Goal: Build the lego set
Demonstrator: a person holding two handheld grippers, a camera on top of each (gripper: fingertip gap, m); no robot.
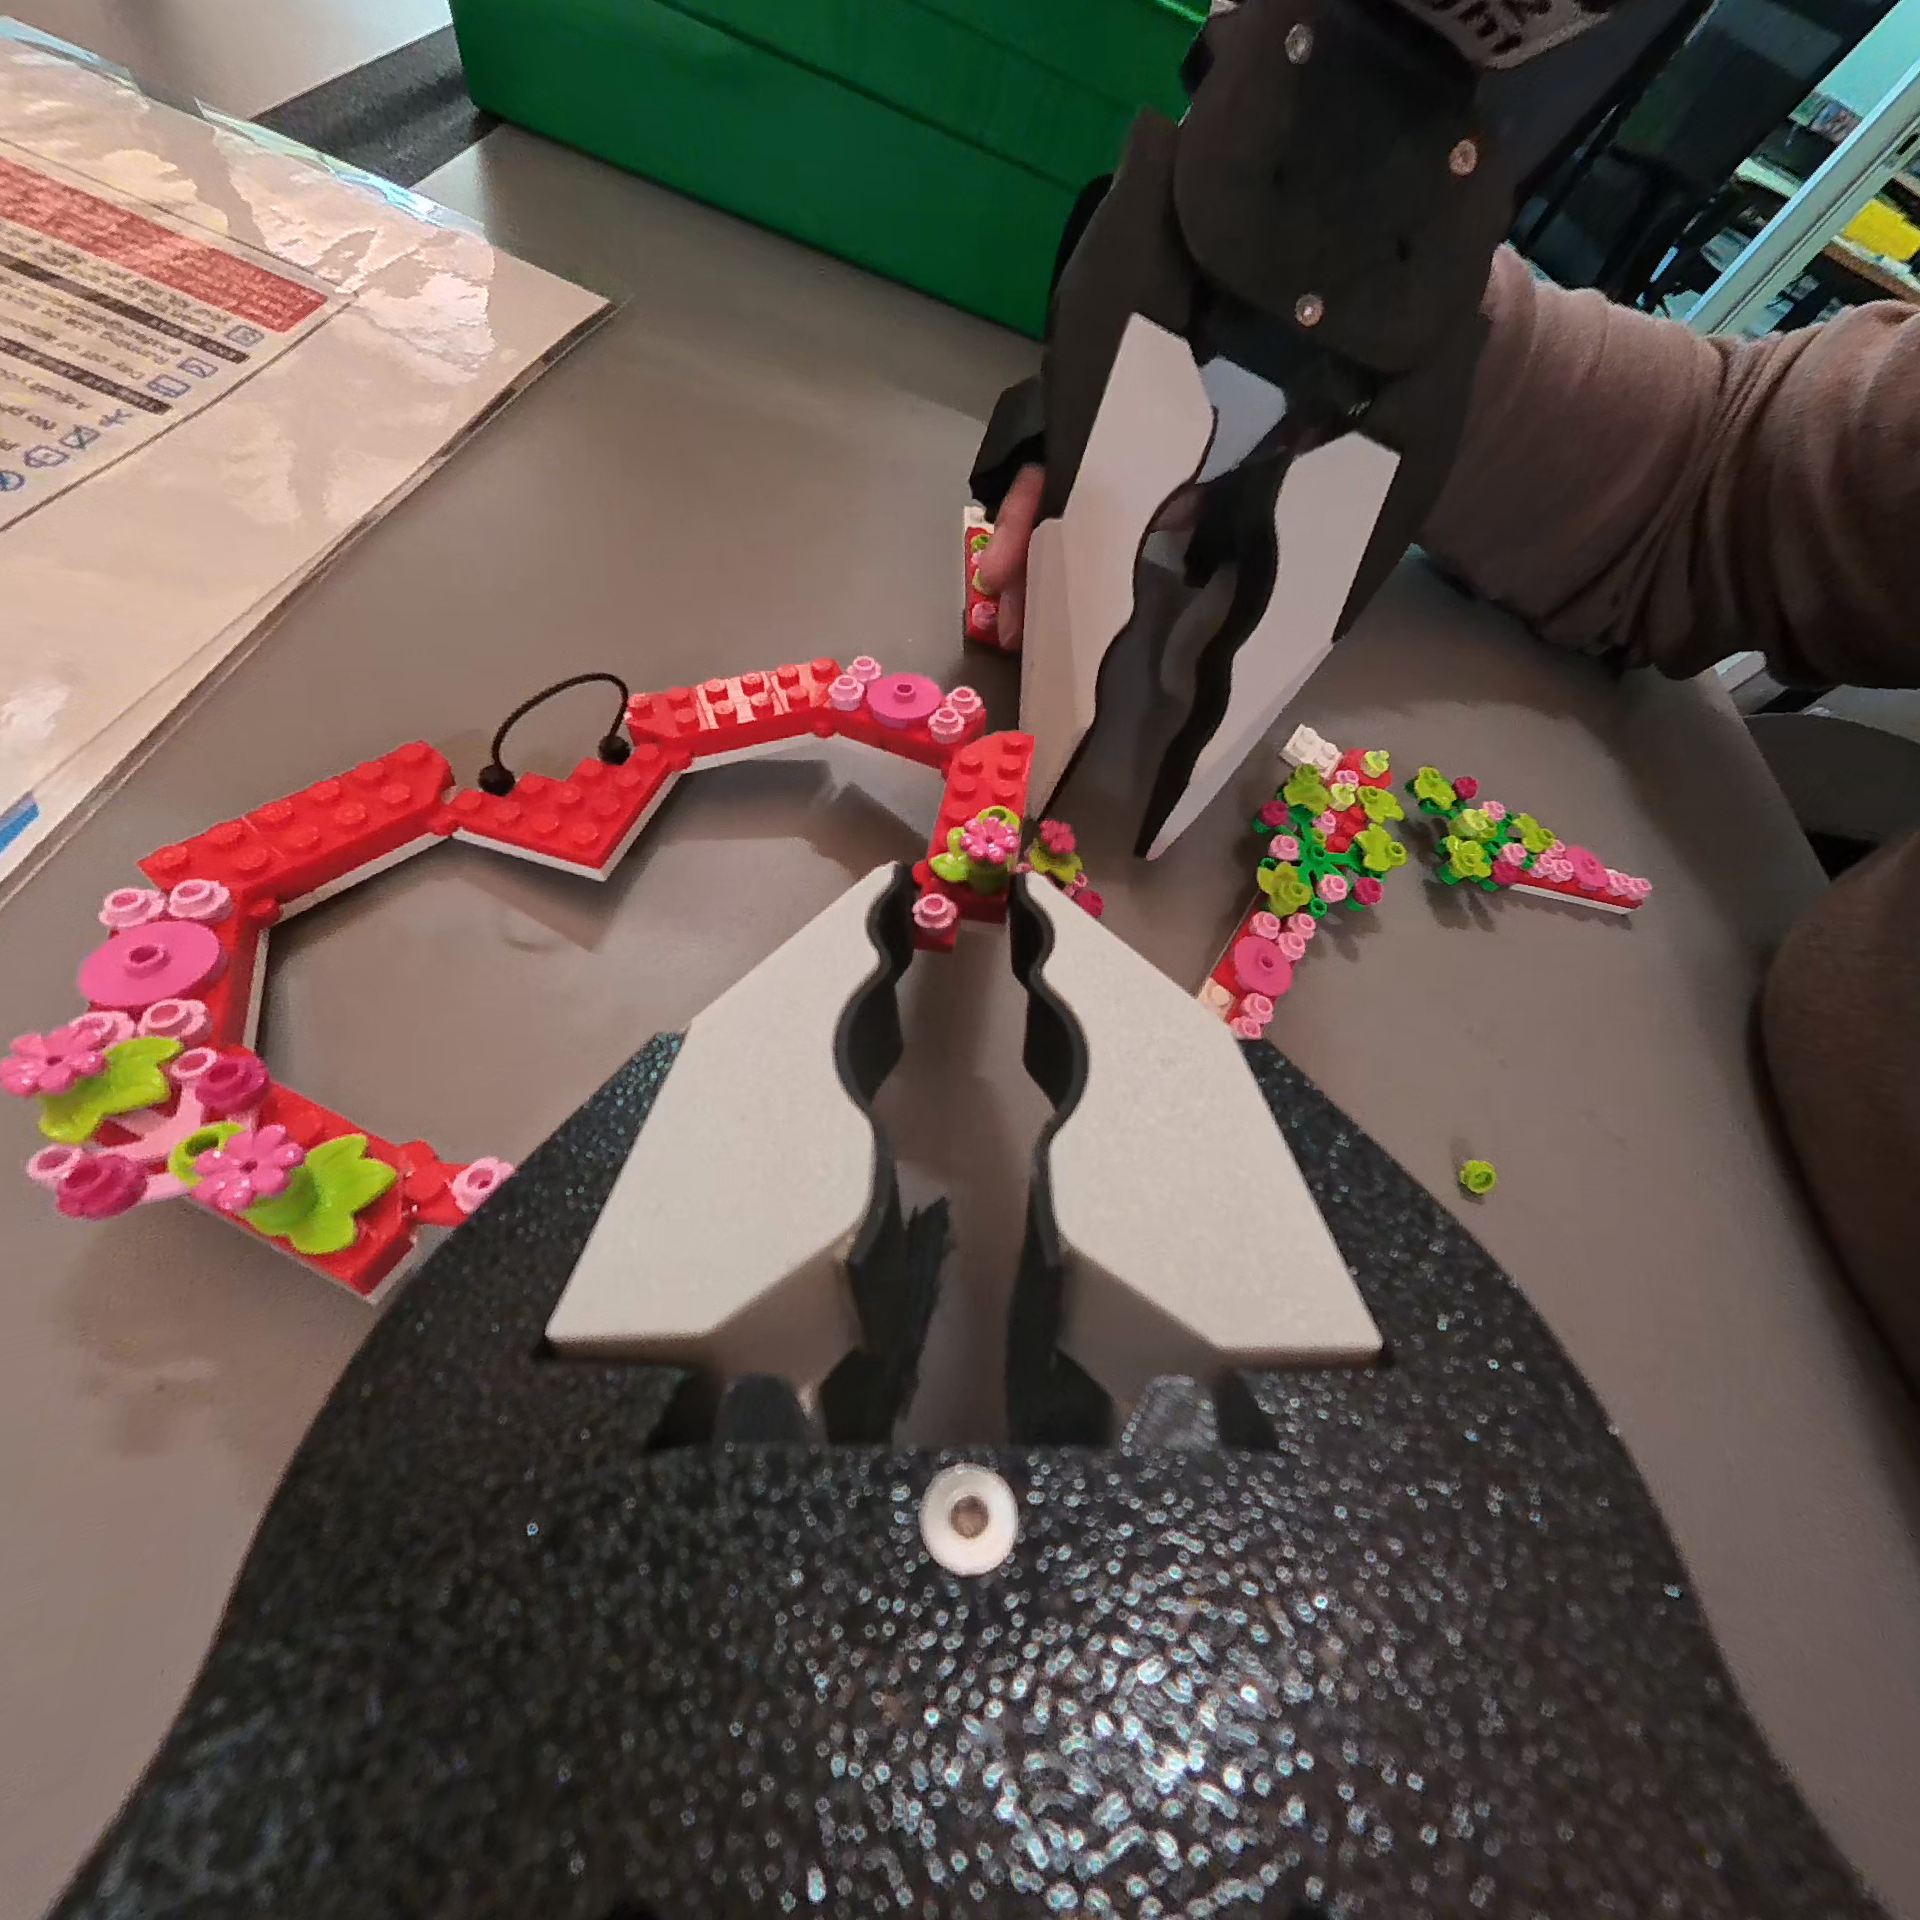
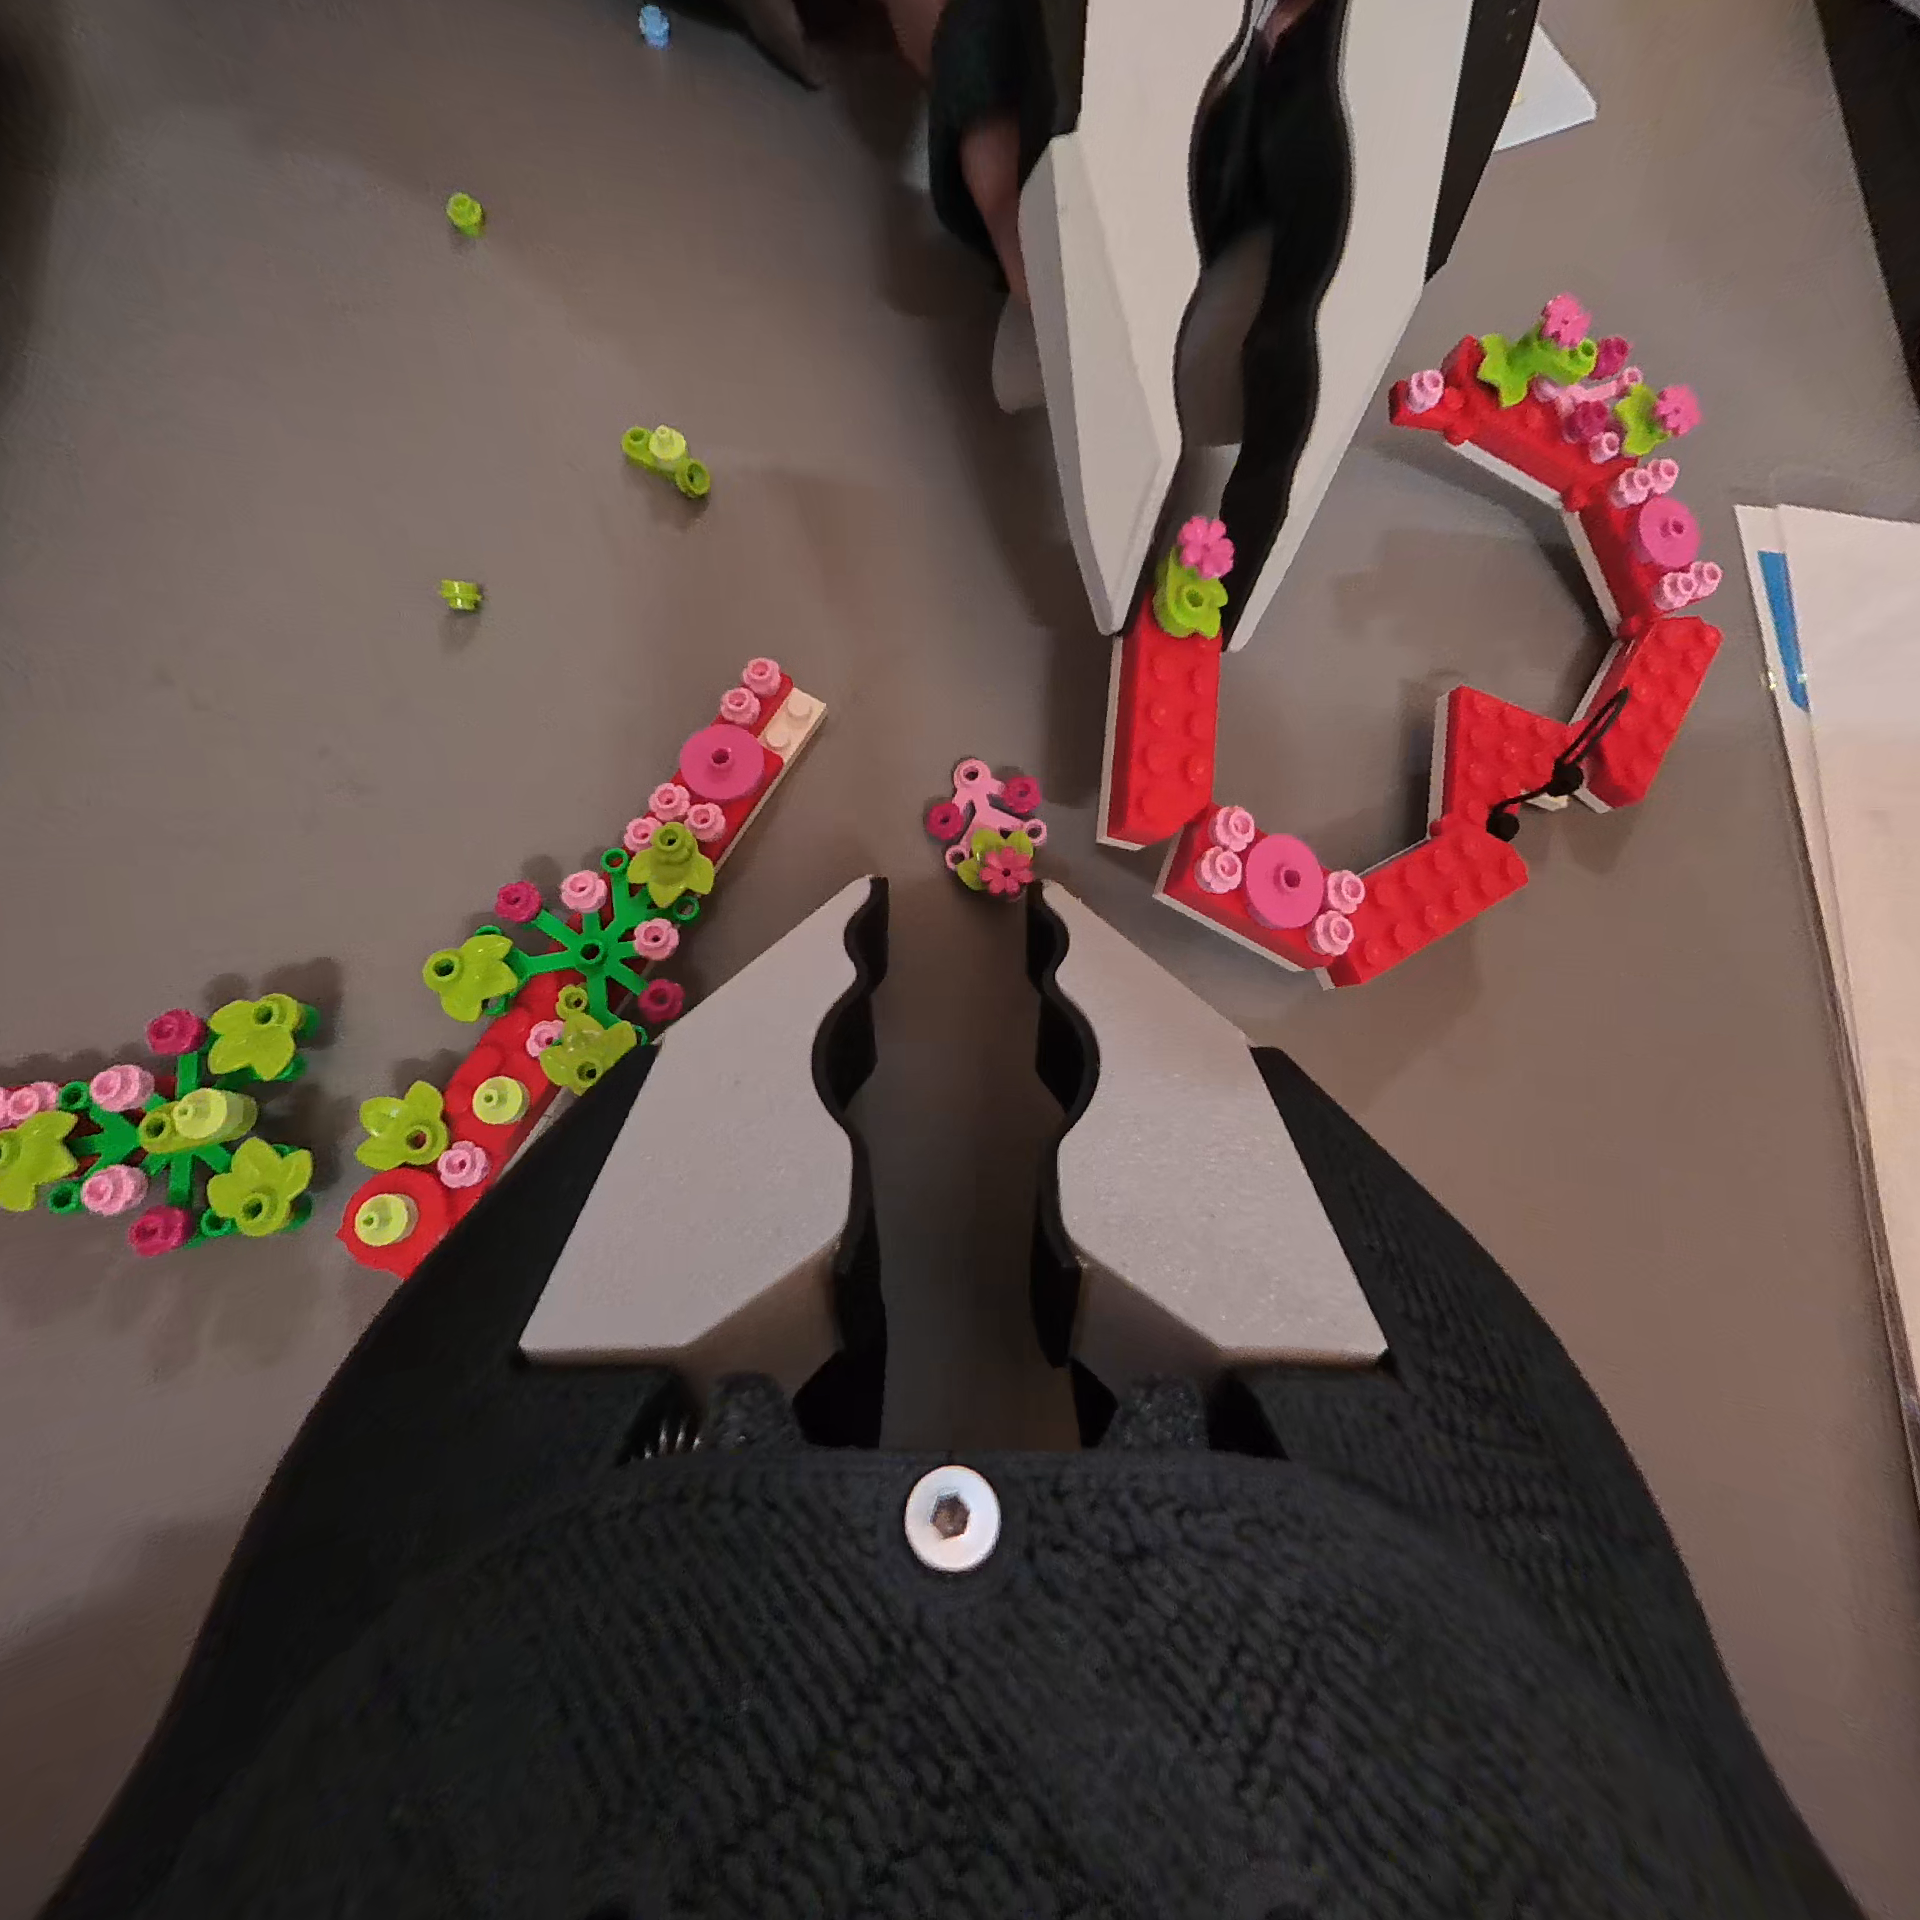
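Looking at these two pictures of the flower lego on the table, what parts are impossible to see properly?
- Left wrist view: the red piece behind the right gripper is mostly hidden by its fingers and a hand.
- Right wrist view: the red strip runs under that gripper's own body; the green flower cluster is cut by the left edge.
- The blue bit at the top edge is too small to identify.

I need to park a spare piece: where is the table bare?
Bare inside the red arc, and between the green box and the arc. Crowded by the flower strips, with loose studs beyond.
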